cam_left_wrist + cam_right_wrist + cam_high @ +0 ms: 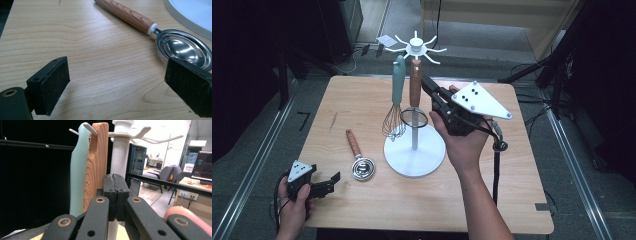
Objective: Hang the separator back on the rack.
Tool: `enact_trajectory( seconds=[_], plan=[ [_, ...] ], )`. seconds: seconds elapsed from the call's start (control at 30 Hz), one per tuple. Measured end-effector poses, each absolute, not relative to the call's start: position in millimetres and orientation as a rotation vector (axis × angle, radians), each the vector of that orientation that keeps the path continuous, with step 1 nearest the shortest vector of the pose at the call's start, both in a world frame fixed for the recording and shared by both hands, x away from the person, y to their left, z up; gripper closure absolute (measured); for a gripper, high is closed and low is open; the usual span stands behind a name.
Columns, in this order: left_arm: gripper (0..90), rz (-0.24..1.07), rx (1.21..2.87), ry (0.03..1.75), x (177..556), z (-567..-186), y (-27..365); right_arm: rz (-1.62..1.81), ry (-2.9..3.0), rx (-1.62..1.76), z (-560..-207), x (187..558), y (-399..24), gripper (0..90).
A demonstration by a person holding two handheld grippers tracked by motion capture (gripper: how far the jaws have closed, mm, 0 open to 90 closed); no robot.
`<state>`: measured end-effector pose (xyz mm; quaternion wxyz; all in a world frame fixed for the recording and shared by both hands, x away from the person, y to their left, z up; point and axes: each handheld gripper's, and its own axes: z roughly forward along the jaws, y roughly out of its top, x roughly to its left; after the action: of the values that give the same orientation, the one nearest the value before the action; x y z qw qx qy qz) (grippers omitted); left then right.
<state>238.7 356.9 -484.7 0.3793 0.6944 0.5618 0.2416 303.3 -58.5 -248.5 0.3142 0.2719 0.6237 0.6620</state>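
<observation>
at the near left corner of the tabletop [362,215] the left gripper [324,186] is held low, its fingers [53,85] spread wide with nothing between them. just beyond it a wood-handled strainer spoon [358,159] is seen lying flat on the tabletop, left of the stand's round base [414,156]; its long axis runs from the steel bowl at the near end to the handle tip pointing toward the far left corner. this piece is judged not yet hung.

farther in, toward the middle of the tabletop, a white hook stand [415,100] carries two utensils already hanging: a pale green whisk [396,100] and a wooden-handled ring tool [415,95], both with long axes upright, handles up, heads down. the right gripper [424,82] is held up beside the wooden handle [96,165], fingers [110,195] pressed together and empty; contact with the handle cannot be told. hanging is judged about two thirds done, with the spoon left.
</observation>
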Motion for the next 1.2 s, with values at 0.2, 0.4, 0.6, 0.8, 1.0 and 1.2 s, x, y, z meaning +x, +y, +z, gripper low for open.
enact_trajectory(
  seconds=[0.2, 0.4, 0.6, 0.8, 1.0, 1.2],
  plan=[
    [6.0, 0.615, 1.782, 1.433, 239.0, -484.6, 356.9, 1.755, 1.653, 0.719, -249.6, 300.0, -50.8, 90.0],
    [9.8, 0.627, 1.782, 1.44, 238.7, -484.5, 356.1, 1.756, 1.653, 0.72, -249.6, 299.0, -44.9, 90.0],
    [12.6, 0.63, 1.779, 1.443, 238.6, -484.5, 356.1, 1.751, 1.652, 0.726, -252.0, 298.4, -46.7, 88.7],
    [11.7, 0.64, 1.791, 1.436, 238.2, -484.7, 354.3, 1.727, 1.661, 0.752, -261.2, 298.3, -54.3, 86.1],
    [8.0, 0.64, 1.793, 1.441, 238.3, -484.6, 354.2, 1.687, 1.675, 0.803, -276.4, 297.8, -67.4, 79.5],
    [3.1, 0.642, 1.803, 1.444, 239.1, -484.9, 353.2, 1.646, 1.693, 0.873, -297.8, 295.0, -82.3, 71.1]
  ],
)
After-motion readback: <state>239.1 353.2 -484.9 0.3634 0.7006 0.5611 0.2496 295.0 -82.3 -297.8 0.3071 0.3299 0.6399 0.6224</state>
